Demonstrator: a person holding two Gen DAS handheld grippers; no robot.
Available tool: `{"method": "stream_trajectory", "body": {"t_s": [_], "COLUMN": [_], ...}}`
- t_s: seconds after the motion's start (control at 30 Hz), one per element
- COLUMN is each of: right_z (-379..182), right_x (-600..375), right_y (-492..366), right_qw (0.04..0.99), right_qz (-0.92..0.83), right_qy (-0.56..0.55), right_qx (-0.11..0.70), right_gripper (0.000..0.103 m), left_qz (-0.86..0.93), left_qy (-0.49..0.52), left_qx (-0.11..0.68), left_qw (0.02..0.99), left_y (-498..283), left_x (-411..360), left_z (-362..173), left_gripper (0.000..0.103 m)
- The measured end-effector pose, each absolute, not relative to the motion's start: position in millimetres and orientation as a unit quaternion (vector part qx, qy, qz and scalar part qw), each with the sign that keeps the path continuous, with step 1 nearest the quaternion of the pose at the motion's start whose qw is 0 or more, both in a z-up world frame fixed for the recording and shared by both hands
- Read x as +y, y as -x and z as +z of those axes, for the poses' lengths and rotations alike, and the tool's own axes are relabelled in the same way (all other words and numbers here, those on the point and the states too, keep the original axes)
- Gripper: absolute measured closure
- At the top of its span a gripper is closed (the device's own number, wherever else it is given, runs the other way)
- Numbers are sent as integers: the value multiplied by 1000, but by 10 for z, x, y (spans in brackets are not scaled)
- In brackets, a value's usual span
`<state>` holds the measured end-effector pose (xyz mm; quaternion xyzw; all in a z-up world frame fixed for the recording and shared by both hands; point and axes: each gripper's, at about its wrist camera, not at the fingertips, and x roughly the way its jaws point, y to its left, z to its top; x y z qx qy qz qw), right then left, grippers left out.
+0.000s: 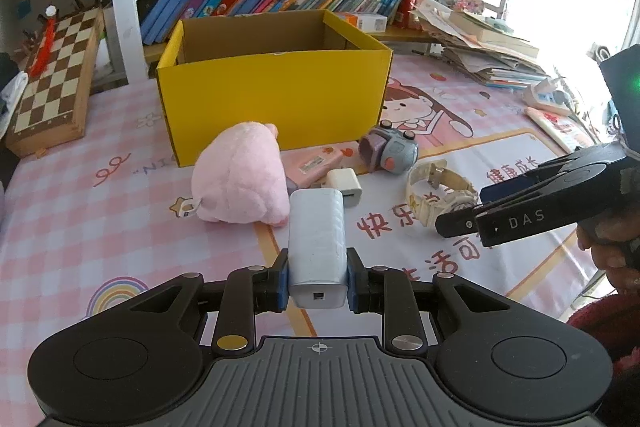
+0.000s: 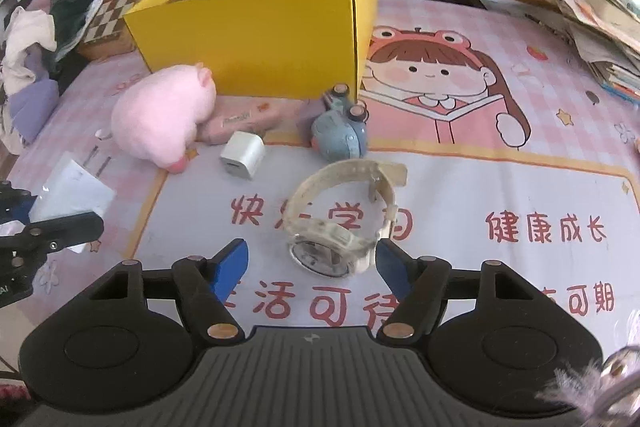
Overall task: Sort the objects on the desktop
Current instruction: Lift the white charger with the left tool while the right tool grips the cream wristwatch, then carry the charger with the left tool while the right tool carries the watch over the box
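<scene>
The left claw (image 1: 318,277) is clenched on a pale power bank (image 1: 318,247), held up off the counter (image 1: 100,207) at the lower middle of the left wrist view. The right claw (image 2: 312,267) stands released, its blue pads spread to either side of the cream wristwatch (image 2: 344,215), which lies on the printed mat at the centre of the right wrist view. The right-hand pad looks very near the watch case; whether it touches I cannot tell, and the left pad is well apart.

To take the watch well, I would centre the claw on the case rather than the looped strap, lower until the pads bracket the case, then close. The strap loop may spring or roll, so a grip across the solid case seems safer.

The yellow box (image 2: 256,27) sits open at the upper middle, beyond the pink plush (image 2: 160,111), the white charger cube (image 2: 242,155) and the small blue toy (image 2: 340,135); lift clear of those.
</scene>
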<state>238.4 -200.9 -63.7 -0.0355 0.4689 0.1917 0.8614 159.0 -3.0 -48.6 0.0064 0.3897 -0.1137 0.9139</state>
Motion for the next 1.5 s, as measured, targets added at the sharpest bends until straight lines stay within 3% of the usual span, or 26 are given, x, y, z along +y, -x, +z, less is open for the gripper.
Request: {"method": "stream_trajectory", "body": {"t_s": [0.53, 0.6, 0.77, 1.5], "right_z": [-875, -883, -878, -468], "right_x": [-1929, -1899, -1890, -1917], "right_y": [-2699, -2703, -2682, -2196], "right_qw": [854, 853, 849, 859], "right_qz": [162, 162, 175, 224], "right_qy": [42, 55, 66, 62], "right_qx": [493, 493, 494, 457], "right_gripper": [33, 39, 43, 43], "left_qz": [-97, -96, -101, -141], "left_qy": [2, 4, 6, -12], "left_qx": [400, 401, 401, 381], "left_qw": [911, 911, 910, 914], "left_y": [-1635, -1640, -1654, -1543], "left_x": [21, 29, 14, -112], "left_z": [-535, -539, -544, -423], "left_gripper": [78, 78, 78, 78]}}
